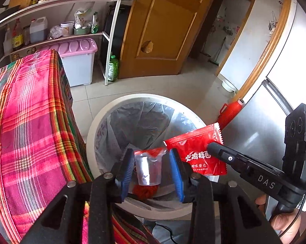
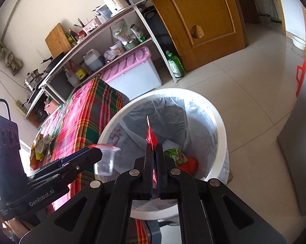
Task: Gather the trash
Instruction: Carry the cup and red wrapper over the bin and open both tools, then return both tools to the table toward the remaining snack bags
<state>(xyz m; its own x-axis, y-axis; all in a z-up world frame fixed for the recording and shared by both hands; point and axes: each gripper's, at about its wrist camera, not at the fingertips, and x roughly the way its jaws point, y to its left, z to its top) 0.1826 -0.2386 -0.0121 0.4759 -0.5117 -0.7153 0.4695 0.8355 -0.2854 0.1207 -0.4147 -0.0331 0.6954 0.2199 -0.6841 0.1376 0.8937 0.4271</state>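
Observation:
A small clear plastic cup [image 1: 149,170] with a torn red foil lid sits between the blue pads of my left gripper [image 1: 152,151], above the white bin [image 1: 104,118]. The jaws stand wider than the cup, and a gap shows at its right side. In the right wrist view the cup [image 2: 105,162] hangs just off the left gripper's tip [image 2: 98,152]. My right gripper [image 2: 154,145] is shut on a red sauce packet [image 2: 152,137] that stands edge-on over the bin [image 2: 214,111]. The left wrist view shows the packet's [image 1: 195,154] printed face.
The bin has a grey liner with a green wrapper [image 2: 173,154] and red scrap [image 2: 190,163] inside. A table under a plaid cloth [image 1: 31,122] stands left of it, with crumpled wrappers [image 2: 41,144] on top. A steel fridge [image 1: 254,132] and a red bottle [image 1: 231,110] stand to the right.

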